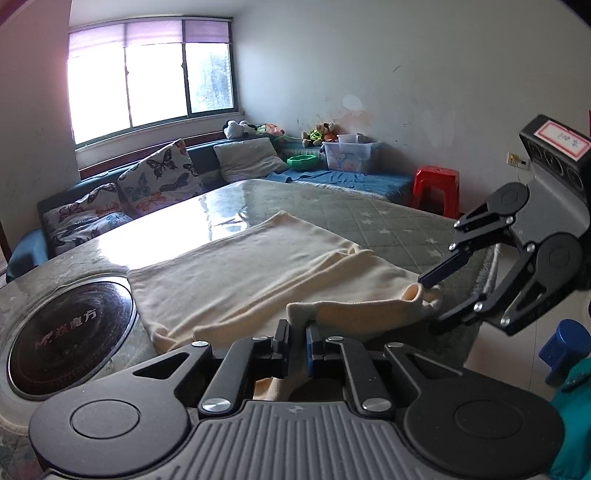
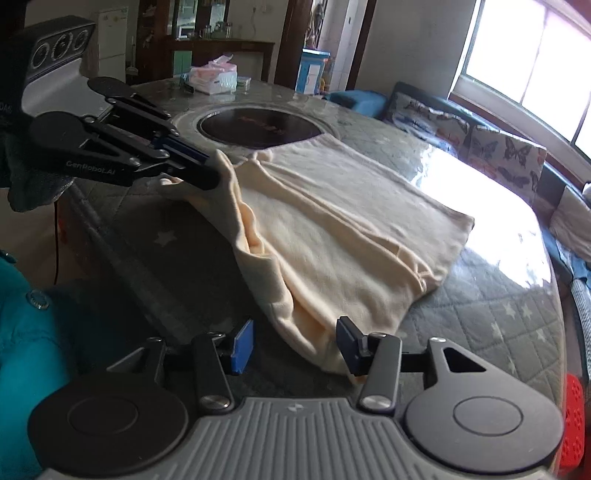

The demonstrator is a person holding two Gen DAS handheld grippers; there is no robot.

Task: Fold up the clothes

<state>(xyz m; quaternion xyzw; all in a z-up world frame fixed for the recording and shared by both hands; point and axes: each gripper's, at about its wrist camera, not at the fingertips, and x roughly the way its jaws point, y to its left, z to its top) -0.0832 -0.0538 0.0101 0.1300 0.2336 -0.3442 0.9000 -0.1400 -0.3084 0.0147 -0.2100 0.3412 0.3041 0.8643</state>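
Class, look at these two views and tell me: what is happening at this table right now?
A person with a handheld gripper in each hand is folding a cream garment spread on the quilted table. The left gripper is shut on the garment's near edge. The right gripper is open, its fingers either side of another bunched edge, not yet closed. A round black cooktop sits inset beside the cloth.

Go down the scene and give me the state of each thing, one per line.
Cream garment: lying on the table, partly folded, near edge rumpled and lifted.
Left gripper: jaws shut on the garment's edge.
Right gripper: jaws open around the garment's near corner, not clamped.
Round cooktop: dark, its near edge covered by the garment.
Window blind: partly lowered.
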